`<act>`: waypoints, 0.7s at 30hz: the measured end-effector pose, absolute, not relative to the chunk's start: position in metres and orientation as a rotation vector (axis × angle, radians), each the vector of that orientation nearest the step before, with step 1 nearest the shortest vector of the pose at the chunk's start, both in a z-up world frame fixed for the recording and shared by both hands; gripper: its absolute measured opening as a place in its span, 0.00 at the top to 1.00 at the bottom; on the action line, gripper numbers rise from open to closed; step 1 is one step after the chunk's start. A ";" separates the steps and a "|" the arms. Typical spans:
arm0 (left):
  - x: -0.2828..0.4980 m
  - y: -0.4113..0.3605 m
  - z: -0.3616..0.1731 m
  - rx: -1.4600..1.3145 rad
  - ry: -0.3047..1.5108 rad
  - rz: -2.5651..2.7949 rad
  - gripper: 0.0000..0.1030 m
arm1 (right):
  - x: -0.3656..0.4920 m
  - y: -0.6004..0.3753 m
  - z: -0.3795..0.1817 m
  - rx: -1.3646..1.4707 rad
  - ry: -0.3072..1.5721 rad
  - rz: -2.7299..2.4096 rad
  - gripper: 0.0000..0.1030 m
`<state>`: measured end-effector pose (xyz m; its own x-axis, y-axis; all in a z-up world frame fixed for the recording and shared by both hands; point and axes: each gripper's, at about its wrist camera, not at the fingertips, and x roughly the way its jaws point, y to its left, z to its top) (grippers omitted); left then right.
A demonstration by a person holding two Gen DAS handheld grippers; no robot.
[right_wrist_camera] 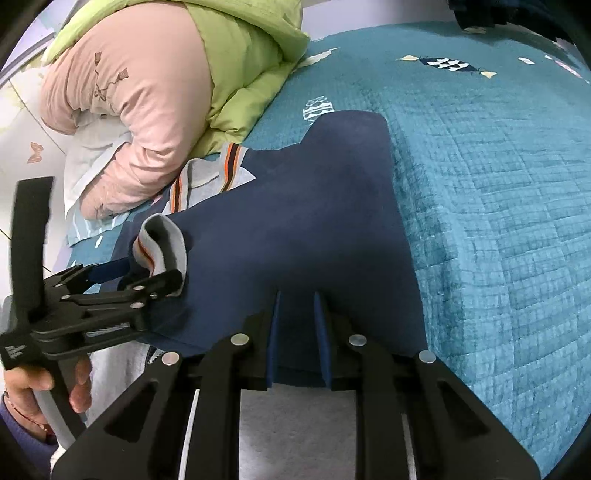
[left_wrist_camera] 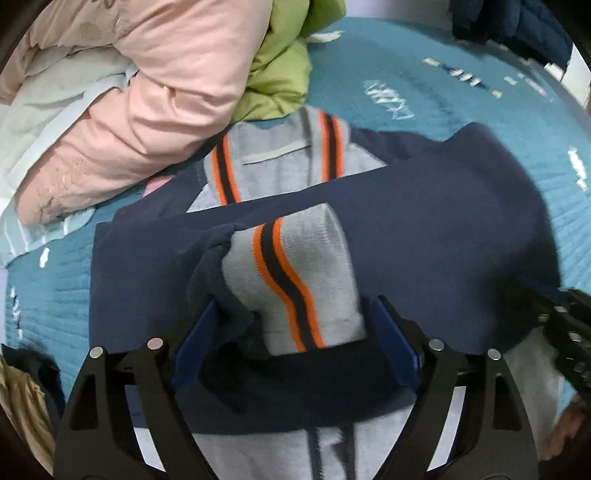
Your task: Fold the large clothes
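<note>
Teal quilted bedspread (right_wrist_camera: pixel 498 192): covers the whole bed surface, stitched in a grid; scattered white and navy woven motifs, 1 resembling lettering in the left wrist view but too blurred to read.

Pink padded quilt (right_wrist_camera: pixel 147 110): bundled at the far left of the bed, with brown embroidered floral sprigs; no legible writing.

Green quilt (right_wrist_camera: pixel 240 74): bunched behind and beside the pink quilt, its lower edge close to the garment's collar.

White striped linen (right_wrist_camera: pixel 92 162): tucked beneath the pink quilt.

Navy jacket (right_wrist_camera: pixel 295 221): the task garment, lying across the middle of the bedspread, collar end toward the quilts. Grey collar (left_wrist_camera: pixel 280 162) shows 2 bands of orange-black-orange striping and a pale blank label strip; no brand readable. A navy sleeve is drawn across the body.

Dark blue clothing (left_wrist_camera: pixel 517 29): heaped at the far right corner, detail unclear.

Left gripper (left_wrist_camera: pixel 295 325): blue-padded fingers (left_wrist_camera: pixel 195 332) pinching the grey ribbed cuff (left_wrist_camera: pixel 295 277), striped orange-black-orange, held raised over the jacket body.

Right gripper (right_wrist_camera: pixel 297 332): jaws drawn close together, clamped on a fold of navy jacket fabric at the near edge.

Left hand (right_wrist_camera: pixel 44 387): wrapped around the left gripper's handle.
</note>
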<state>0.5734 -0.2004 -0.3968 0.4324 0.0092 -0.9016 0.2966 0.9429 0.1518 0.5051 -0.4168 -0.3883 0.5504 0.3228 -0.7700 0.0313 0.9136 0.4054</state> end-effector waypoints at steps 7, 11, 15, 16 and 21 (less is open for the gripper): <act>0.590 -0.122 -0.369 -0.023 1.141 -0.249 0.85 | 0.505 -0.418 -0.389 0.399 0.985 0.184 0.83; 0.589 -0.067 -0.357 -0.167 1.137 -0.292 0.85 | 0.505 -0.415 -0.384 0.384 0.989 0.177 0.82; 0.588 -0.012 -0.371 -0.329 1.174 -0.240 0.83 | 0.506 -0.410 -0.379 0.373 0.992 0.171 0.80; 0.589 -0.005 -0.376 -0.332 1.190 -0.194 0.82 | 0.507 -0.408 -0.378 0.372 0.993 0.171 0.78; 0.589 0.042 -0.405 -0.482 1.267 -0.100 0.77 | 0.506 -0.405 -0.371 0.366 0.988 0.162 0.72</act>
<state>0.5887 0.0416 -0.4049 0.3095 -0.3335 -0.8905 -0.1889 0.8963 -0.4013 0.5063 -0.4048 -0.3710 0.5447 0.2976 -0.7840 0.0313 0.9271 0.3736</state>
